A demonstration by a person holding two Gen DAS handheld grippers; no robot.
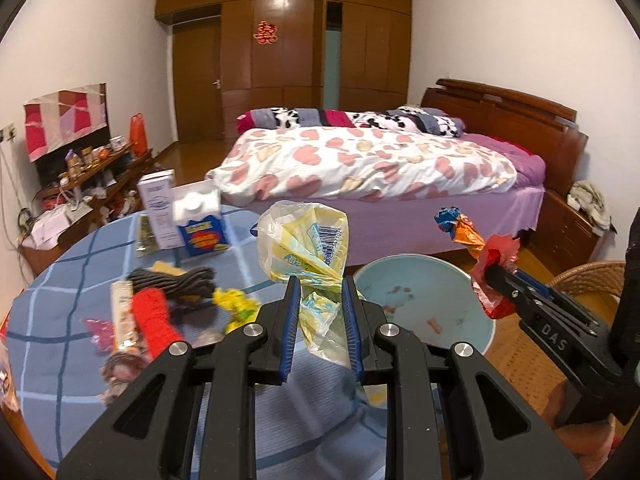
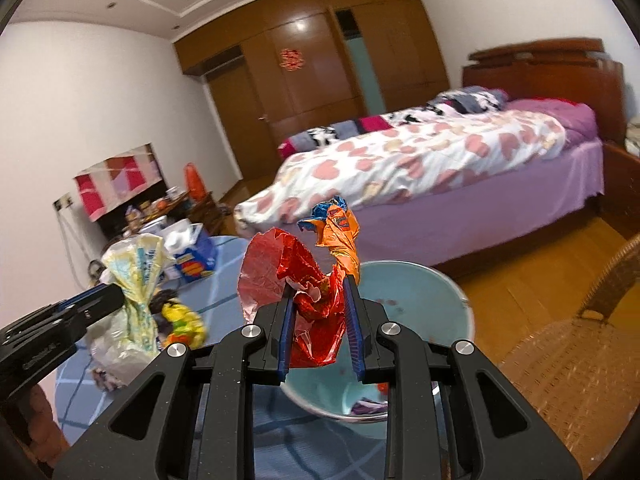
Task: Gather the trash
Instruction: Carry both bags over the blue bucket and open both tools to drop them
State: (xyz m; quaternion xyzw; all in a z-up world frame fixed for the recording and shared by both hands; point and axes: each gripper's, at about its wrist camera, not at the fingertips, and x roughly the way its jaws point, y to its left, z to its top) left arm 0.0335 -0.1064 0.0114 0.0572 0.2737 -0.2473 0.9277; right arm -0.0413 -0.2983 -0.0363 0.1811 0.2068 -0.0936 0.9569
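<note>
Beside your cluttered blue-checked table (image 1: 60,280), the pale blue bin (image 1: 472,280) waits just ahead, but your left gripper (image 1: 320,292), nearly closed on the yellow plastic bag (image 1: 304,240), and your right gripper (image 2: 320,292), pinching crumpled red and orange wrappers (image 2: 288,268), could drop their light, floppy loads past the rim.

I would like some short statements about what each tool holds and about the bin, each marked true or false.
1. The left tool grips a pale yellow plastic bag. True.
2. The right tool is empty. False: it grips crumpled red and orange wrappers.
3. The light blue bin stands on the bed. False: it stands beside the table, below the tools.
4. Cartons stand on the table. True.
</note>
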